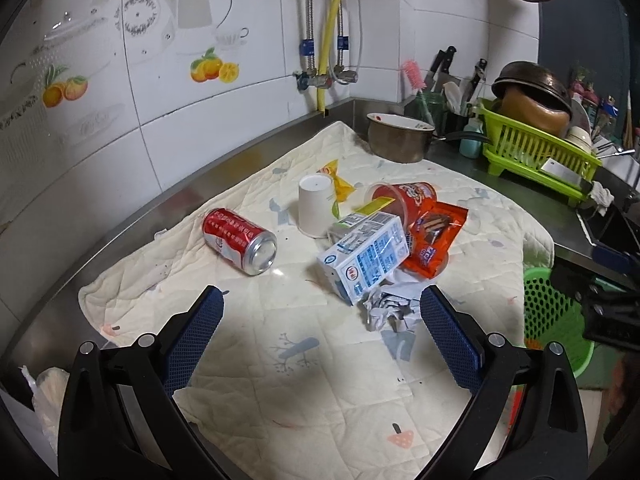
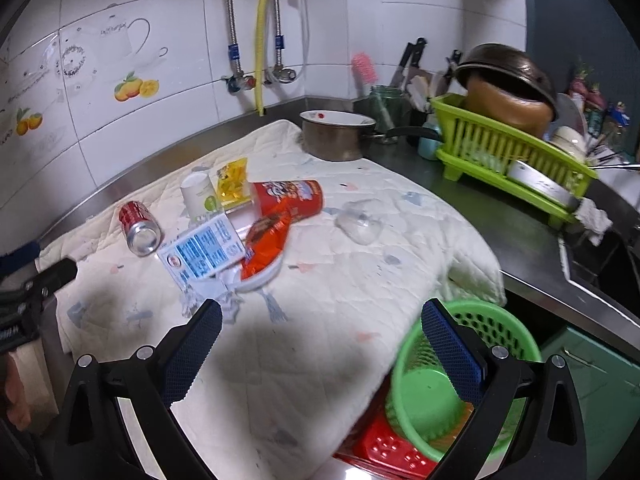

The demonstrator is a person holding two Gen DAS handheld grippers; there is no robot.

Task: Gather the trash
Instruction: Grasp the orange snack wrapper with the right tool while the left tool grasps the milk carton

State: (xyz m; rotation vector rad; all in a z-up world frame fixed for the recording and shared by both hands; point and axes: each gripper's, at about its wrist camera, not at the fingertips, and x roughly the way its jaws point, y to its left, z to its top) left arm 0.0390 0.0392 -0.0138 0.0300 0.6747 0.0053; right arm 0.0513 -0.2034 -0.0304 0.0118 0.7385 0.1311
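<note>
Since the green basket [image 2: 460,376] waits empty just below the table edge, both claws, left claw [image 1: 320,320] and right claw [image 2: 320,320], hang wide apart, holding nothing, with the milk carton [image 1: 366,258] and red can [image 1: 240,240] lying loose near it.

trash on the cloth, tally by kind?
Soda can: 1
Paper cup: 1
Milk carton: 1
Red snack tub: 1
Wrappers, yellow and orange: 2
Crumpled paper: 1
Clear plastic piece: 1
Total: 8 that I can make out; the pile may hide more.
</note>
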